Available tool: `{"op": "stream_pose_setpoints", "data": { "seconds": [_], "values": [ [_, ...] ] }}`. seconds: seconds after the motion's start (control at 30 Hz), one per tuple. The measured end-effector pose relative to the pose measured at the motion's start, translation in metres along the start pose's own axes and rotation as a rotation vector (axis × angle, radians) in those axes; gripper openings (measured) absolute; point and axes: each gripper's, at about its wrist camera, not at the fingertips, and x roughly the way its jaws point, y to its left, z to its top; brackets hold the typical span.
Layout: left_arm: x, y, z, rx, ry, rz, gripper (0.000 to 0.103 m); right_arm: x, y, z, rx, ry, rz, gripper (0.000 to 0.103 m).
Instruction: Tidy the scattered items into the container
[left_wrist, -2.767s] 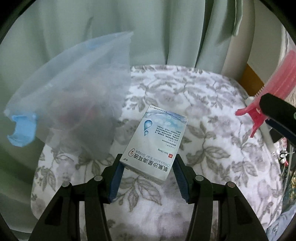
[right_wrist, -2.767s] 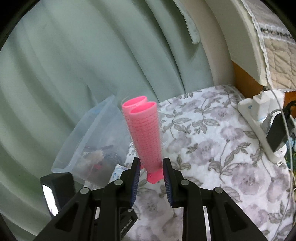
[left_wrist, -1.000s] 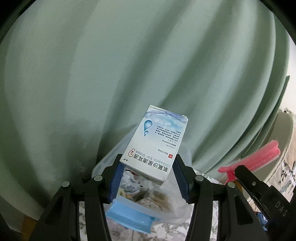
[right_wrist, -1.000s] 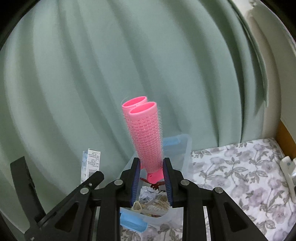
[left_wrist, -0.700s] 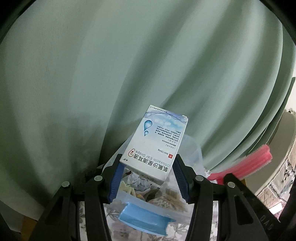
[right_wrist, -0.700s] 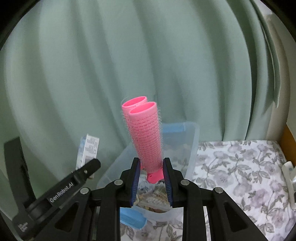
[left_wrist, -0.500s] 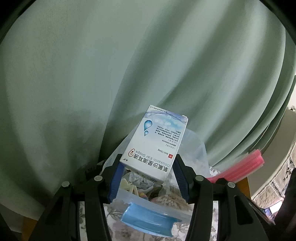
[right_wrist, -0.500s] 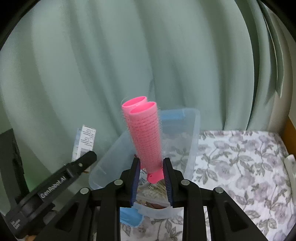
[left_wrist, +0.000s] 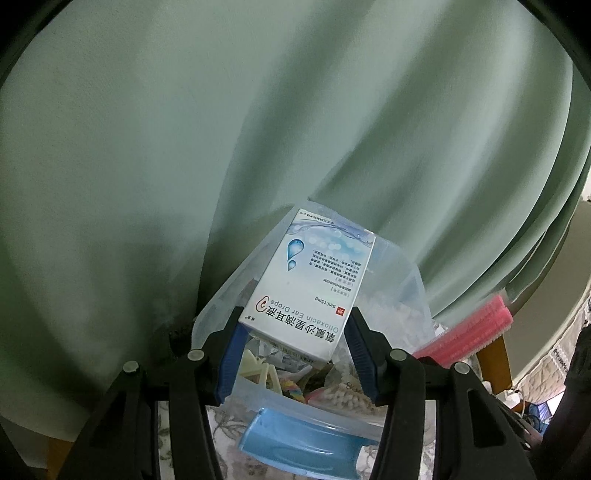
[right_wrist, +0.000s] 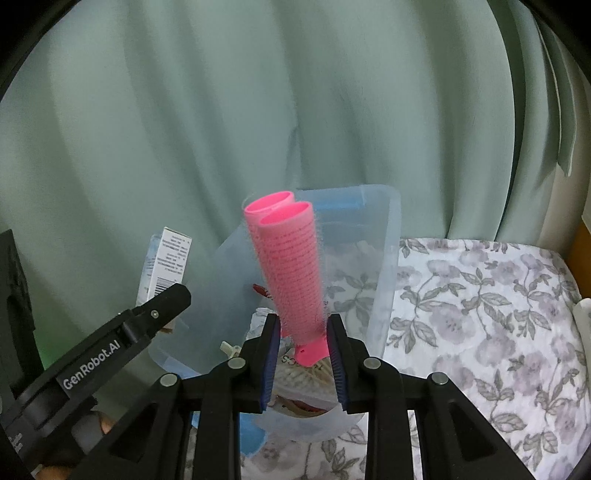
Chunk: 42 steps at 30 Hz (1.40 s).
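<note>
Left gripper clamps the ear drops box, right gripper clamps the pink hair roller, both above the clear container.

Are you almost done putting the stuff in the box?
Nearly. The clear bin already holds lots of small items. The left gripper grips the ear drops box and the right gripper grips the pink hair rollers, both over the bin. Dropping them in is left.

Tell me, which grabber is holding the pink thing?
The right gripper holds the pink hair roller; the left gripper holds a white medicine box.
</note>
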Motion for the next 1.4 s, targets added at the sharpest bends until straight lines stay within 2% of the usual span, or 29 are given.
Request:
{"op": "stream_pose_setpoints", "data": {
  "seconds": [0.23, 0.3, 0.4, 0.6, 0.73, 0.93, 1.03, 1.13, 1.4],
  "values": [
    [0.003, -0.002, -0.002, 0.008, 0.021, 0.005, 0.055, 0.004, 0.002, 0.000, -0.008, 0.016, -0.025, 0.030],
    [0.004, -0.002, -0.003, 0.009, 0.034, 0.006, 0.060, 0.008, -0.001, 0.001, -0.003, 0.025, -0.038, 0.030],
    [0.009, -0.013, -0.002, 0.004, 0.044, 0.007, 0.070, 0.009, -0.004, 0.001, 0.004, 0.029, -0.055, 0.037],
    [0.004, 0.016, 0.019, -0.003, 0.047, 0.008, 0.073, 0.004, -0.002, 0.002, -0.013, 0.015, -0.062, 0.045],
    [0.004, -0.001, 0.001, 0.002, 0.045, 0.010, 0.078, 0.002, -0.006, 0.003, -0.003, 0.012, -0.079, 0.051],
    [0.007, -0.011, 0.001, 0.033, 0.052, 0.018, 0.080, -0.007, -0.015, 0.006, 0.028, 0.016, -0.100, 0.058],
    [0.006, -0.017, 0.001, 0.052, 0.057, 0.023, 0.080, -0.014, -0.016, 0.006, 0.033, 0.020, -0.107, 0.060],
    [0.000, -0.026, 0.000, 0.080, 0.057, 0.032, 0.085, -0.019, -0.020, 0.006, 0.052, 0.025, -0.118, 0.061],
    [-0.020, -0.051, 0.001, 0.155, 0.015, 0.083, 0.086, -0.044, -0.034, 0.006, 0.111, 0.006, -0.127, 0.061]
  ]
}}
